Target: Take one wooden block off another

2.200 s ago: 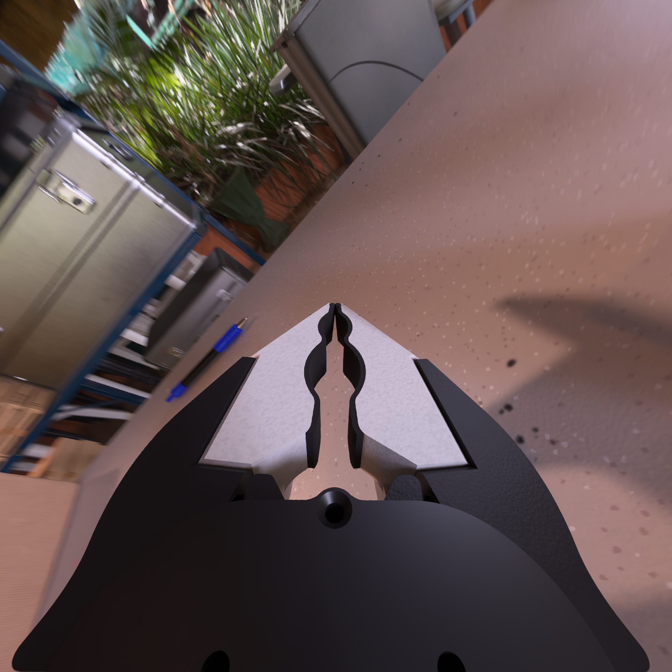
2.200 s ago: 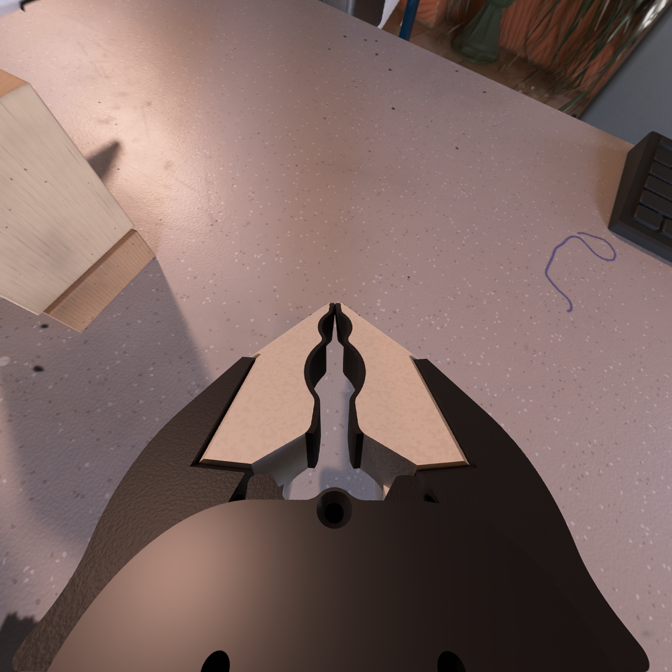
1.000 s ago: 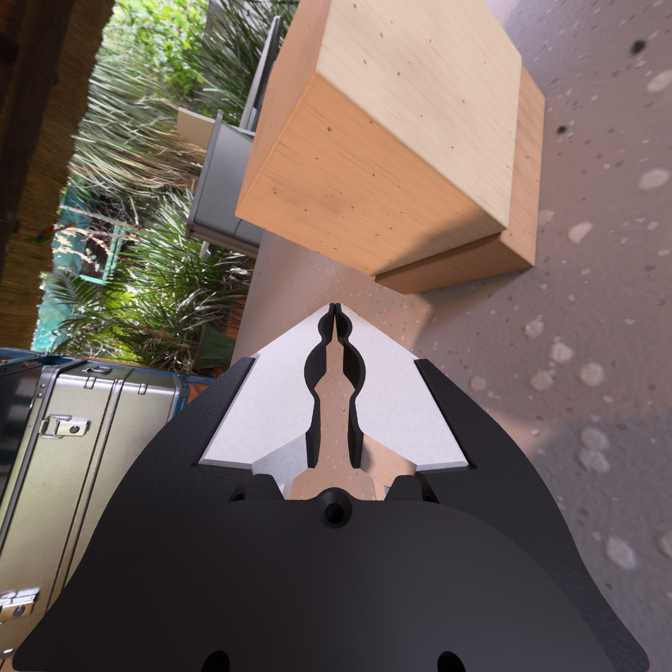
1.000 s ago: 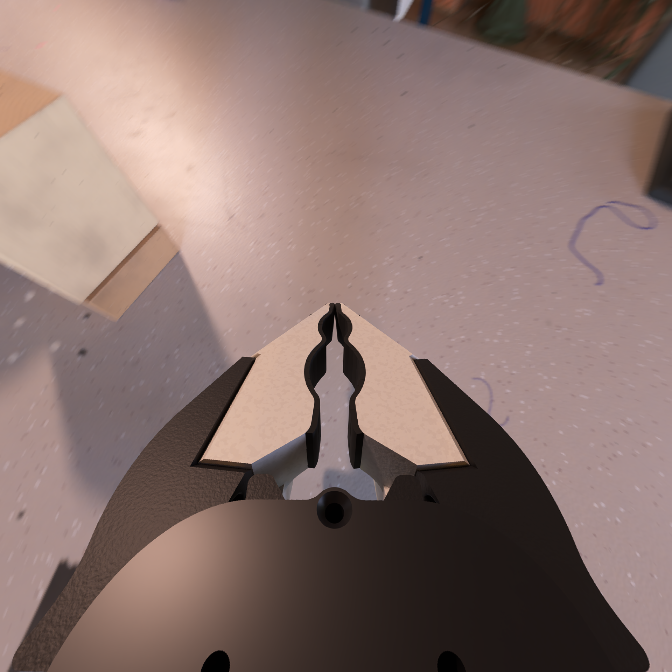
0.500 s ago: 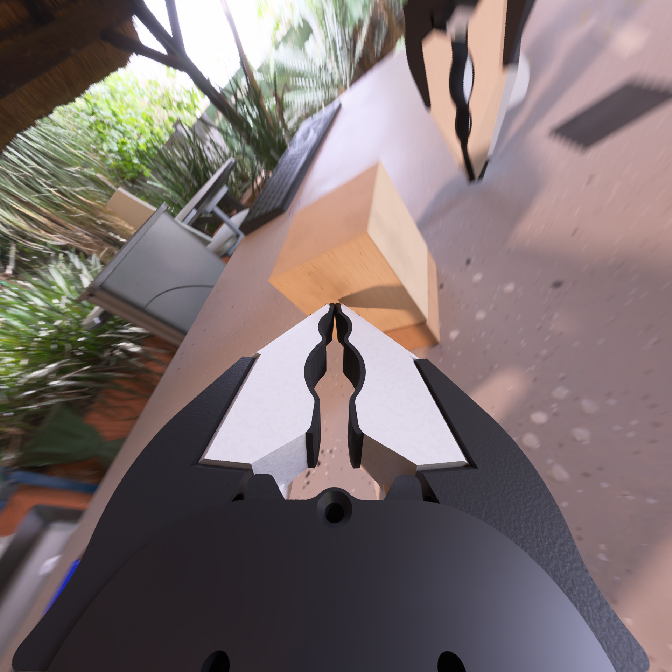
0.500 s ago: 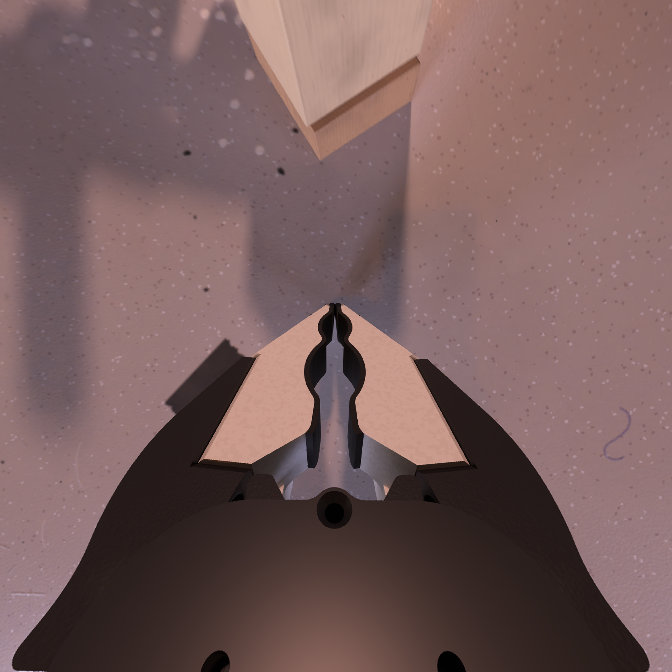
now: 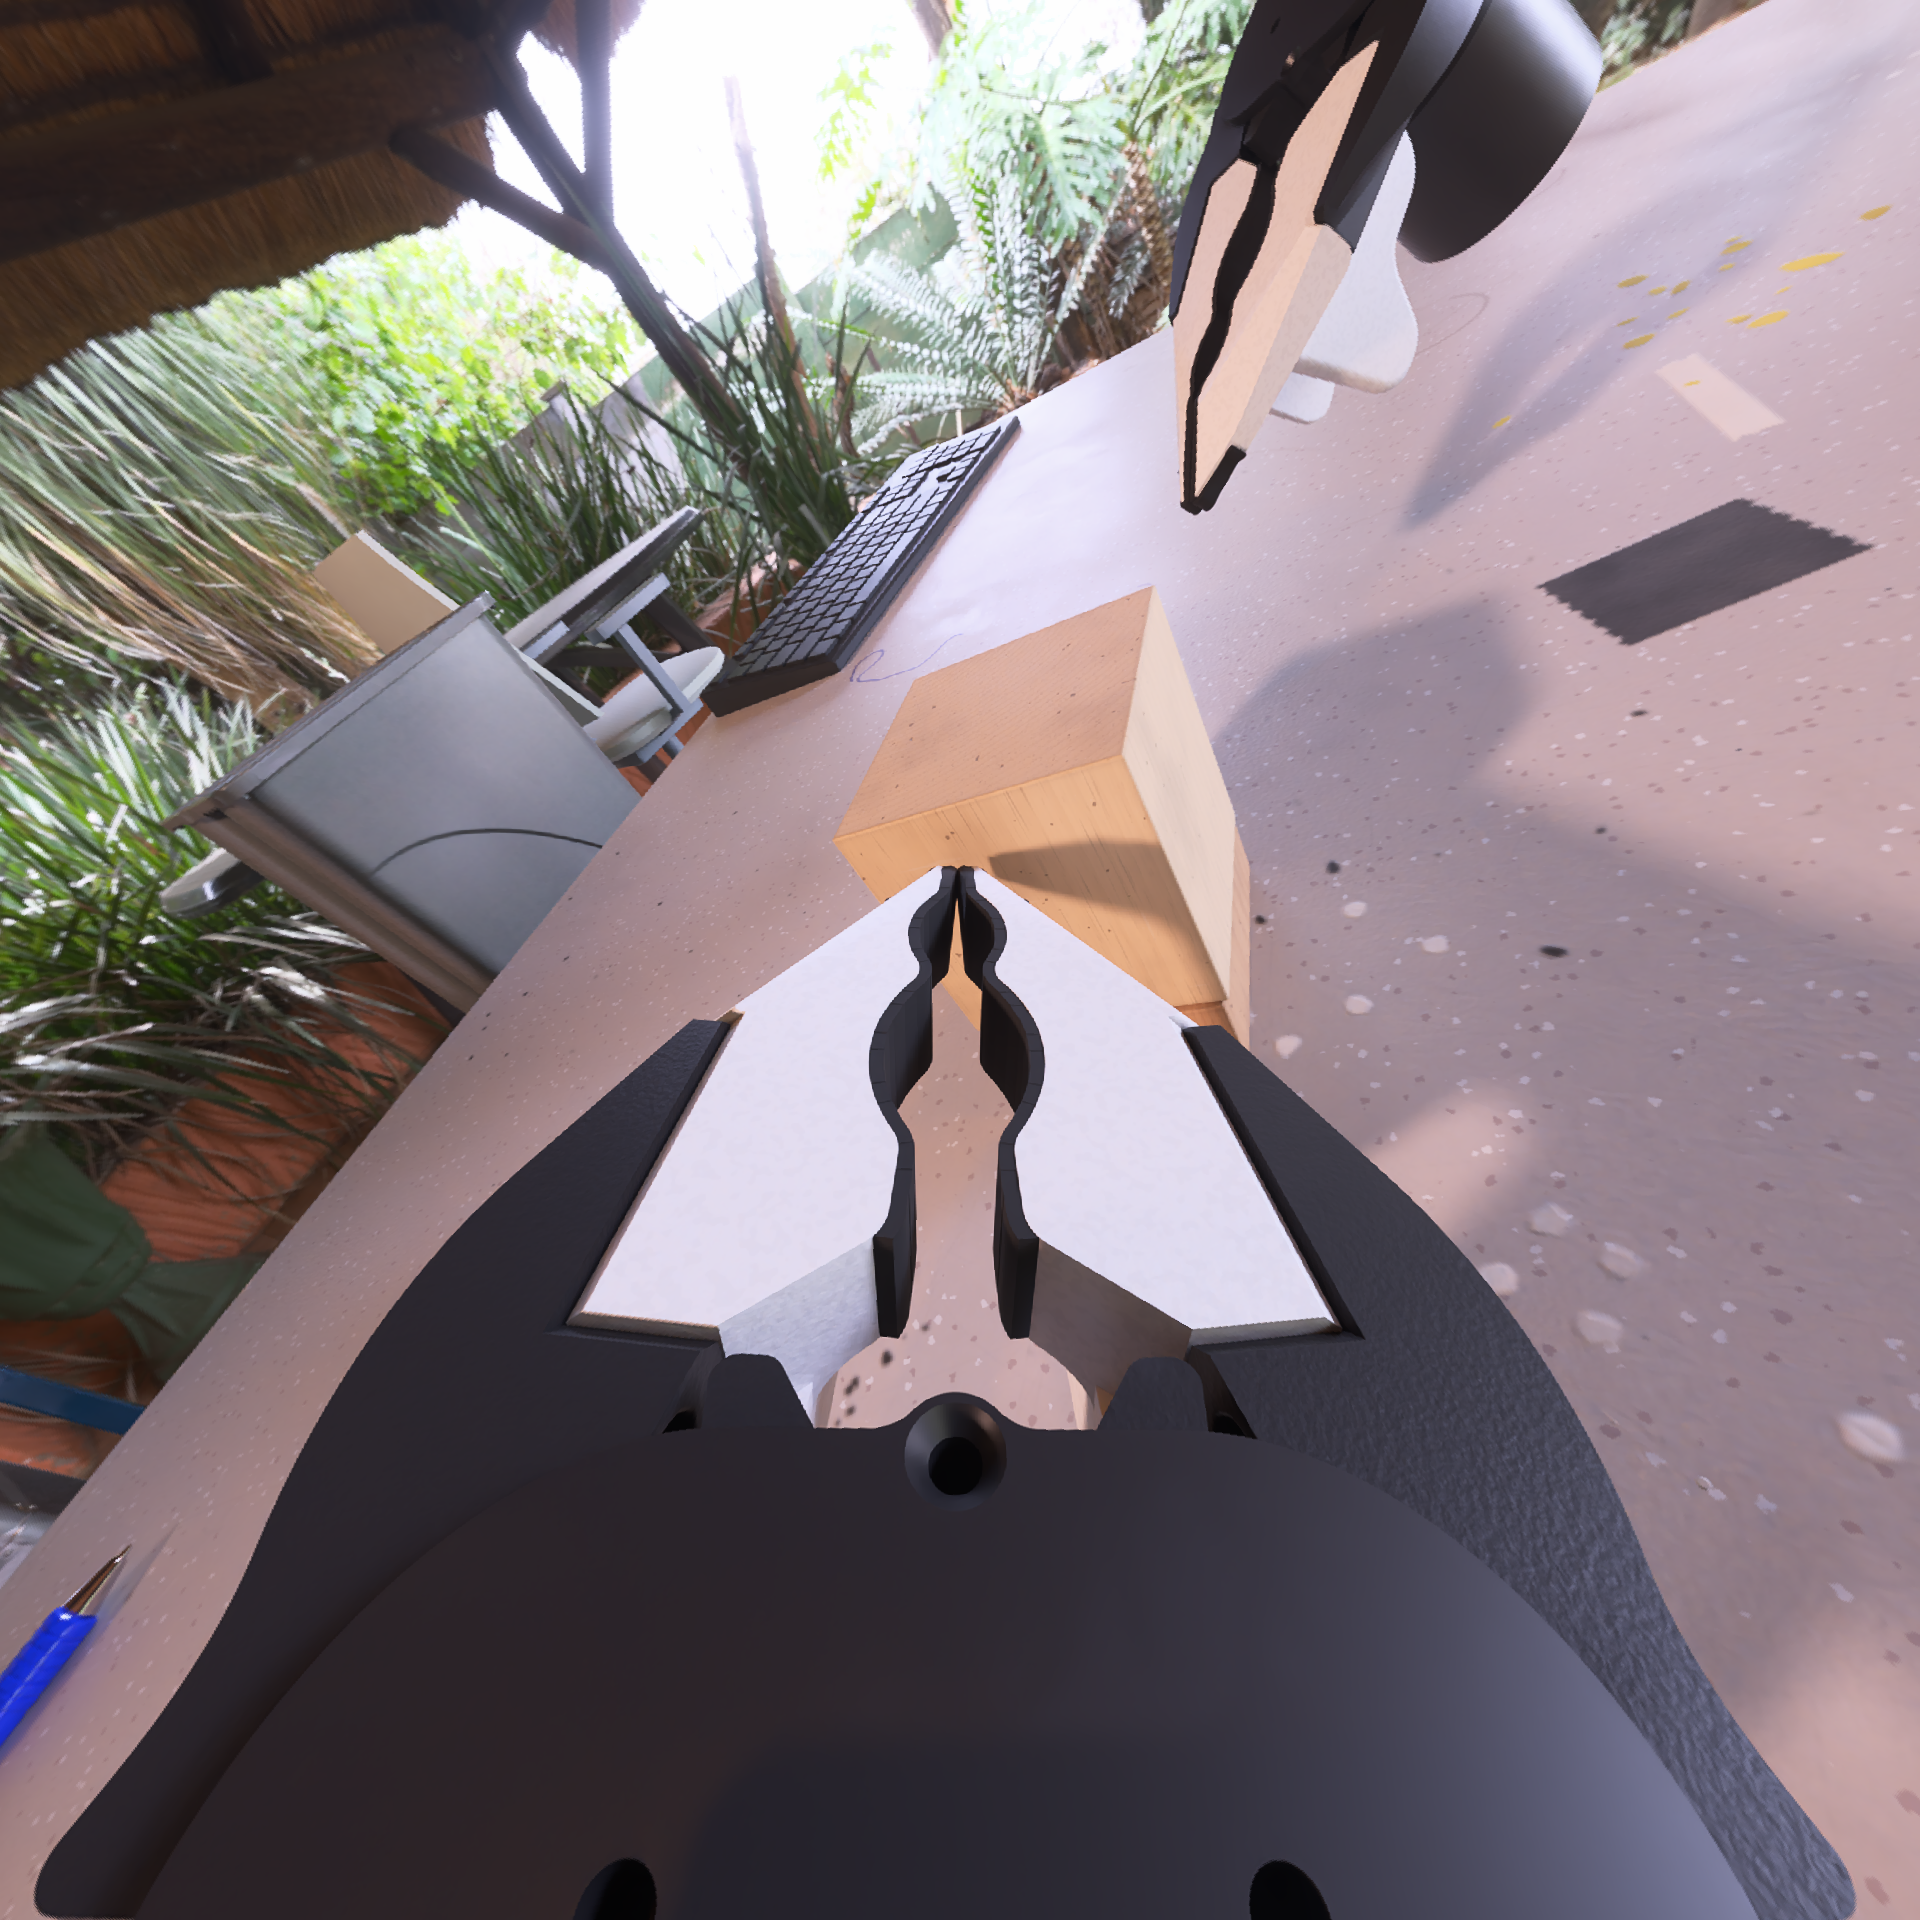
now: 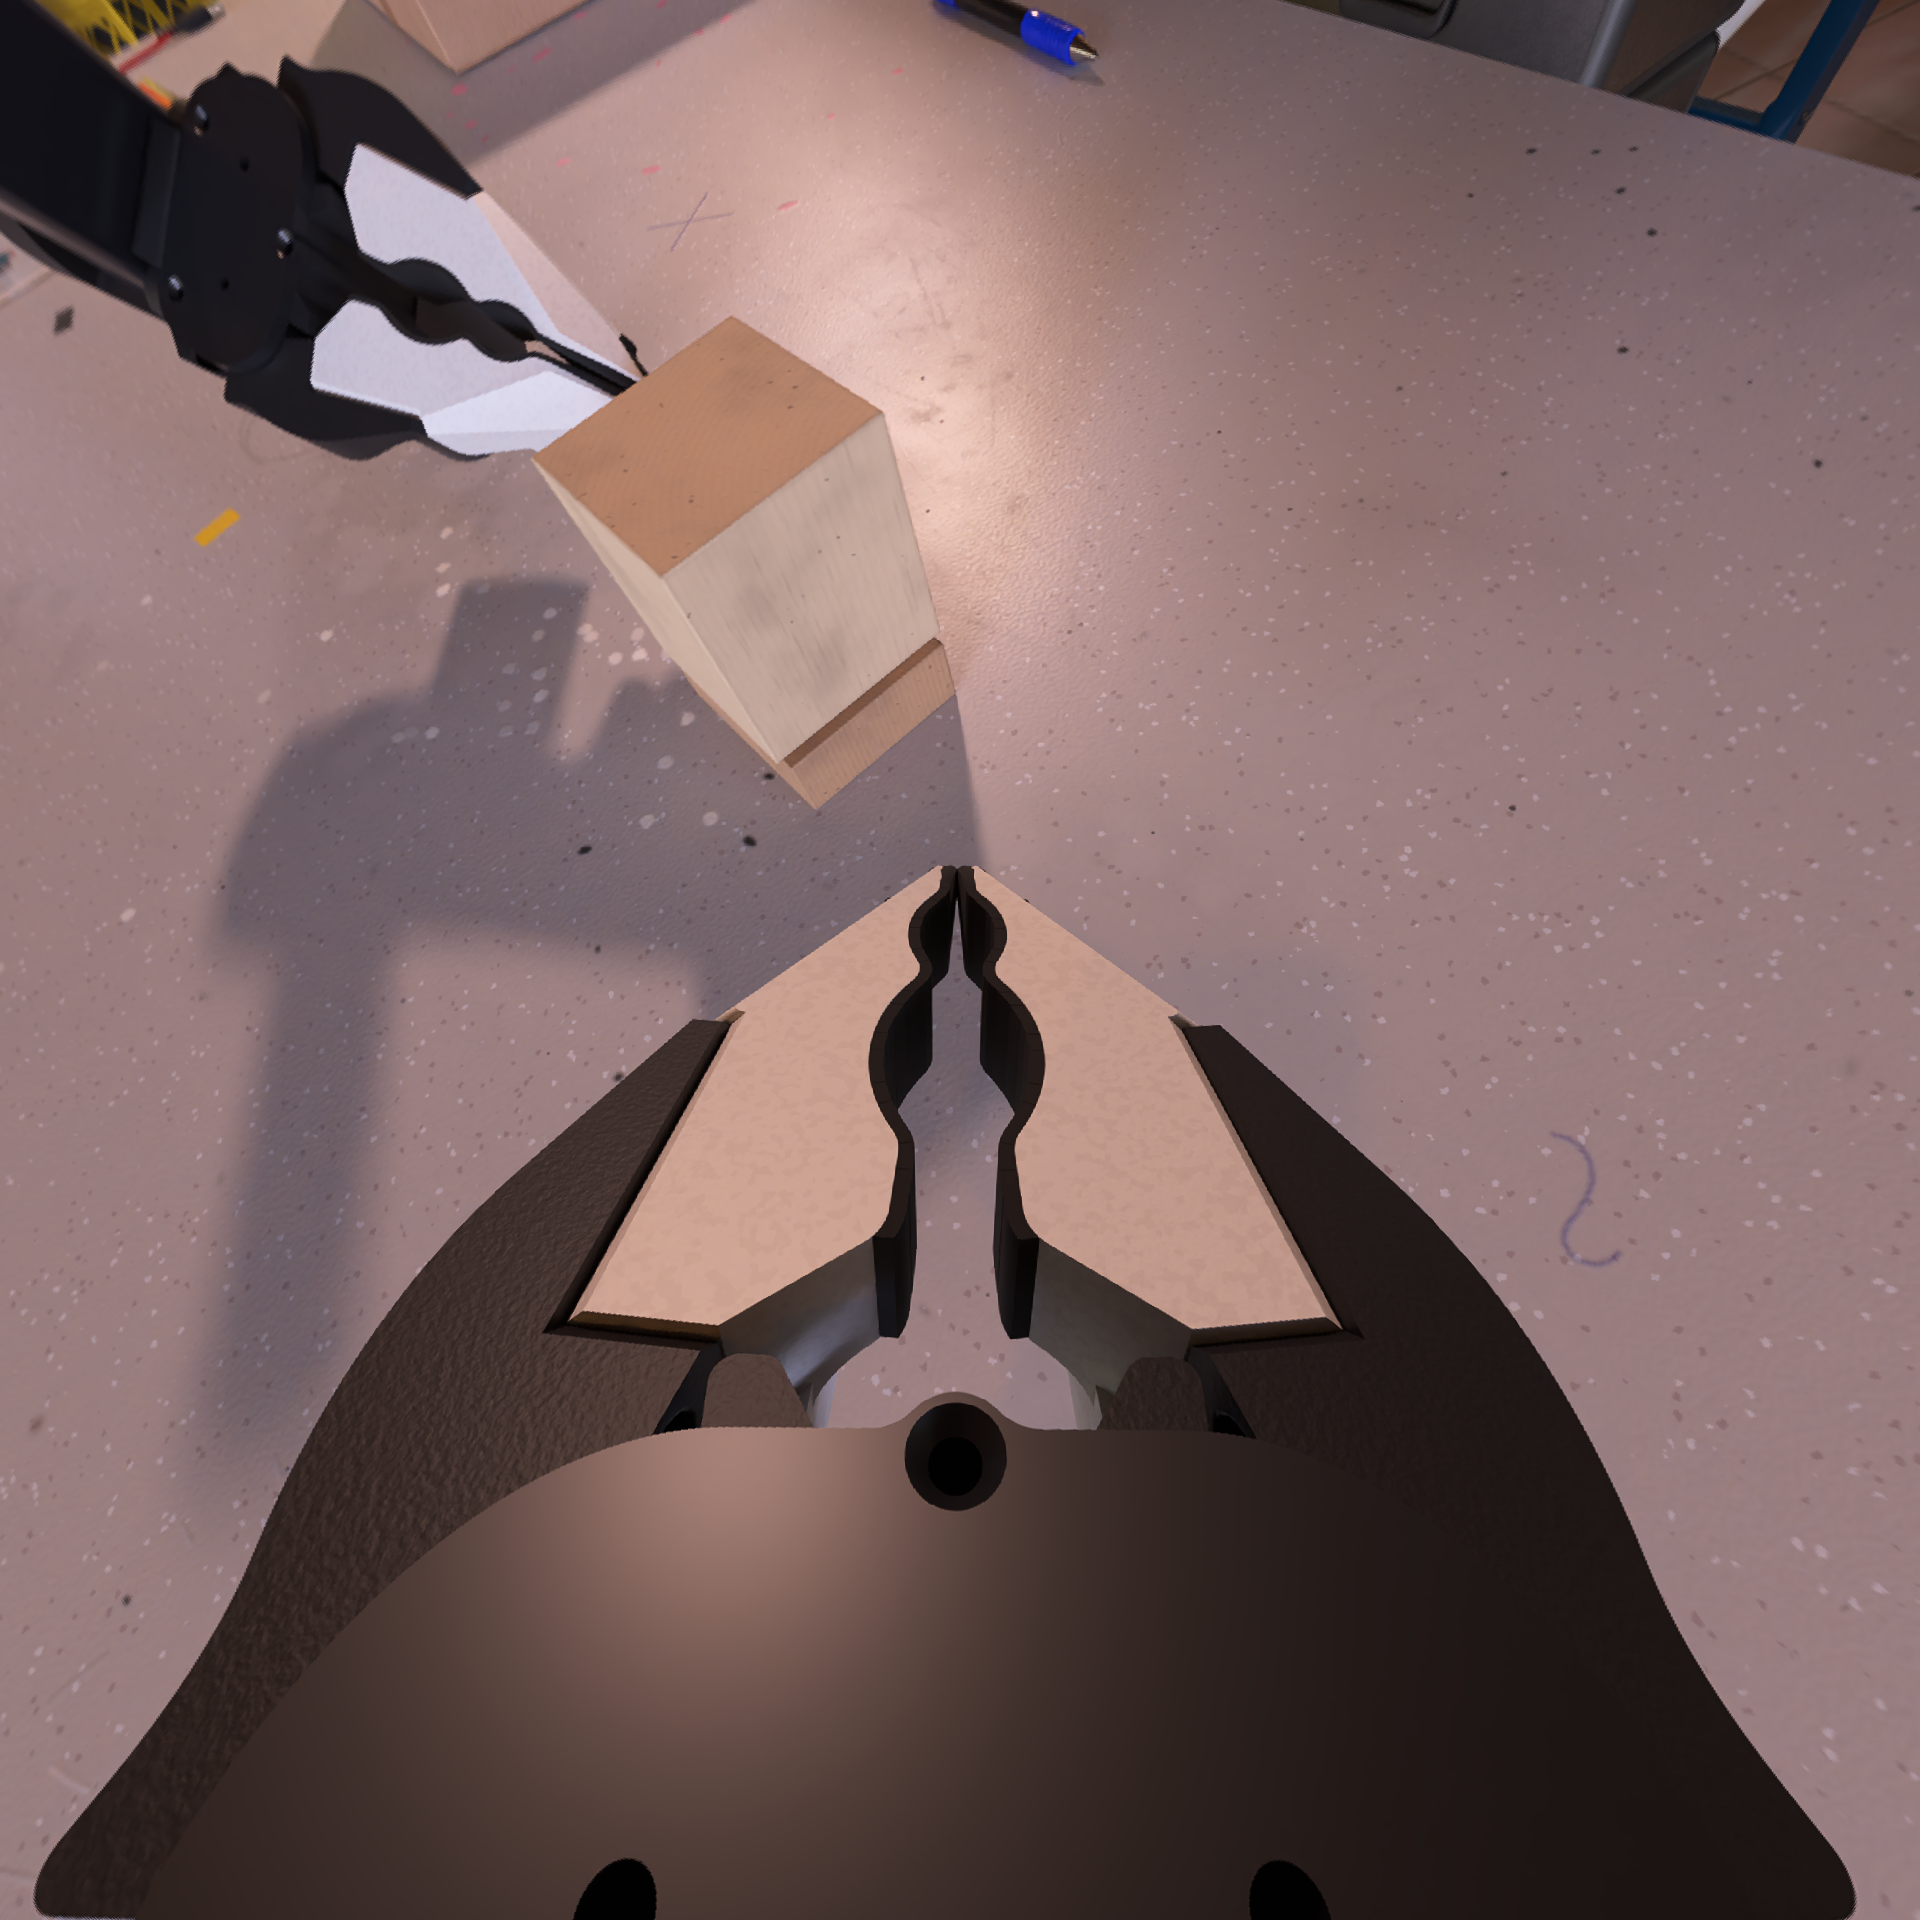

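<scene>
A tall pale wooden block [image 8: 748, 540] stands on a thin flat wooden block [image 8: 873, 717] on the speckled pink table [image 8: 1351, 520]. My left gripper [image 7: 956, 878] is shut and empty, its tips close to the tall block [image 7: 1039, 769] at its upper edge; whether they touch I cannot tell. The flat block [image 7: 1238, 935] shows as a sliver beneath. In the right wrist view the left gripper [image 8: 623, 374] comes in from the upper left at the block's top corner. My right gripper [image 8: 956, 873] is shut and empty, short of the stack, and hovers above it in the left wrist view [image 7: 1205, 499].
A black keyboard [image 7: 862, 582] lies beyond the stack near the table edge. A blue pen [image 8: 1023, 21] lies at the far side, also low left in the left wrist view [image 7: 42, 1662]. A grey cabinet [image 7: 436, 769] and plants stand off the table.
The left gripper has swung from facing the table edge to point at the stack and closed in on its top. The right gripper has turned toward the stack. Both stay shut.
</scene>
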Motion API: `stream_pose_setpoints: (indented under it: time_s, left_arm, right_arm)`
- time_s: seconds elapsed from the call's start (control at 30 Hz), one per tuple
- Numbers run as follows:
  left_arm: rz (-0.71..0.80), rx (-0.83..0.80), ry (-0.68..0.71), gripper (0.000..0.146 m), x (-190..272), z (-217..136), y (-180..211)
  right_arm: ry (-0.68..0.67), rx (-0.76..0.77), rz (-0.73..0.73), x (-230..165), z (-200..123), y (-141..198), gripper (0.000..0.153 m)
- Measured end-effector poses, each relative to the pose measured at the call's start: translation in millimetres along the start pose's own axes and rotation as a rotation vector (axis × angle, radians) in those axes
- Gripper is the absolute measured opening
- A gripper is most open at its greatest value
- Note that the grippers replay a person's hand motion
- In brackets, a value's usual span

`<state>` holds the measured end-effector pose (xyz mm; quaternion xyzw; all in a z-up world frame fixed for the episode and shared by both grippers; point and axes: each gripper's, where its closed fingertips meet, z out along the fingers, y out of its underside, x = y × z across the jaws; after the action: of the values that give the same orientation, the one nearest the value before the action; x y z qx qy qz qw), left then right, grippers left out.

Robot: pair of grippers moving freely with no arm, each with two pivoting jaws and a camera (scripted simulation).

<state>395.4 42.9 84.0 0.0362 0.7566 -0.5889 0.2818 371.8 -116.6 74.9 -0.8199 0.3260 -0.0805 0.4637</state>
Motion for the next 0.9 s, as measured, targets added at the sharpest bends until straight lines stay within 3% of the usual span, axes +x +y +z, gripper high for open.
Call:
stream_pose_setpoints:
  time_s: [0.17, 0.4, 0.63, 0.8, 0.9]
  left_arm:
    - [-0.046, 0.003, -0.050, 0.000, -11.4, -1.6, 1.3]
    - [-0.260, -0.005, -0.182, 0.000, -49.2, -11.1, 12.4]
    - [-0.467, 0.018, -0.142, 0.000, -59.1, -14.6, 18.3]
    - [-0.444, -0.003, -0.168, 0.045, -57.8, -12.6, 18.8]
    - [-0.426, -0.005, -0.145, 0.059, -52.2, -10.2, 16.5]
  right_arm:
    - [0.031, 0.025, 0.018, 17.9, 5.9, 6.1, 0.000]
    - [0.091, 0.162, 0.038, 46.9, 16.3, 9.9, 0.005]
    - [0.174, 0.140, 0.055, 60.5, 16.2, 16.4, 0.012]
    - [0.157, 0.164, 0.094, 62.1, 12.4, 15.9, 0.012]
    - [0.145, 0.176, 0.110, 62.1, 10.8, 15.3, 0.012]
